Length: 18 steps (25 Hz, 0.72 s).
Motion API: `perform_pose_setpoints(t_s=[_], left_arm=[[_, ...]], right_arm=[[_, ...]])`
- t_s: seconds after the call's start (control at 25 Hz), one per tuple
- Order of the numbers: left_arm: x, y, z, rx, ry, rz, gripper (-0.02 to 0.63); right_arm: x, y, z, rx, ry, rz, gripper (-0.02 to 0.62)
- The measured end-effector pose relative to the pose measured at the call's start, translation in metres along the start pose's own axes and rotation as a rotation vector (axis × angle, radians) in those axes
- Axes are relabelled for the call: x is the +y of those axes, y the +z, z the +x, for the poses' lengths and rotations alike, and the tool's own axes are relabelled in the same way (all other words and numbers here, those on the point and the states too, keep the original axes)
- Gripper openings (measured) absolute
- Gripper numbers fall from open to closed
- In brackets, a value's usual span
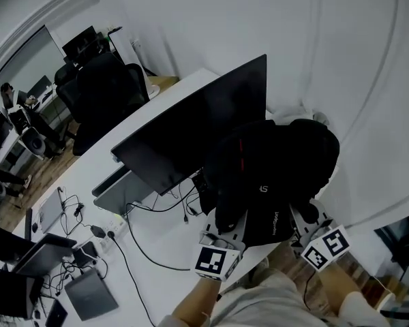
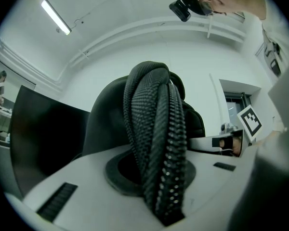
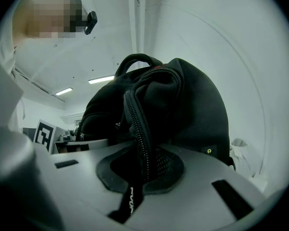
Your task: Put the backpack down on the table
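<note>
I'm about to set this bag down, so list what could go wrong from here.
1. The backpack hangs right by the monitor; setting it down may knock the screen.
2. The left claw and right claw each pinch only a narrow zippered edge, so the bag could slip.
3. Cables below the monitor might snag.

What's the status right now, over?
Left gripper shut on backpack. Right gripper shut on it too. Backpack at table edge. Monitor close beside it.

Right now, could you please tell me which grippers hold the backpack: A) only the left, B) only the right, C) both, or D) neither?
C: the left gripper is shut on a ribbed strap of the backpack, the right gripper on its zipper edge.
</note>
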<state>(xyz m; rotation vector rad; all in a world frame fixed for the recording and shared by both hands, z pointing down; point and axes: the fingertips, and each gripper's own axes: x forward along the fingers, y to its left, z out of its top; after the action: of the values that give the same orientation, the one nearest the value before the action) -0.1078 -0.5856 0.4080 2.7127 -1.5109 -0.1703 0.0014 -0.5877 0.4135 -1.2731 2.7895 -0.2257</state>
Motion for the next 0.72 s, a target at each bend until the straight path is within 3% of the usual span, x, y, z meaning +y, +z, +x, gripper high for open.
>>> perform_pose_setpoints(t_s=[0.48, 0.72], left_arm=[[0.033, -0.034, 0.049, -0.007, 0.053, 0.016, 0.032], [0.029, -0.057, 0.063, 0.031, 0.047, 0.024, 0.032]], right_arm=[[-0.05, -0.02, 0.049, 0.014, 0.002, -0.011, 0.021], [-0.068, -0.045, 0.05, -0.003, -0.05, 0.042, 0.023]])
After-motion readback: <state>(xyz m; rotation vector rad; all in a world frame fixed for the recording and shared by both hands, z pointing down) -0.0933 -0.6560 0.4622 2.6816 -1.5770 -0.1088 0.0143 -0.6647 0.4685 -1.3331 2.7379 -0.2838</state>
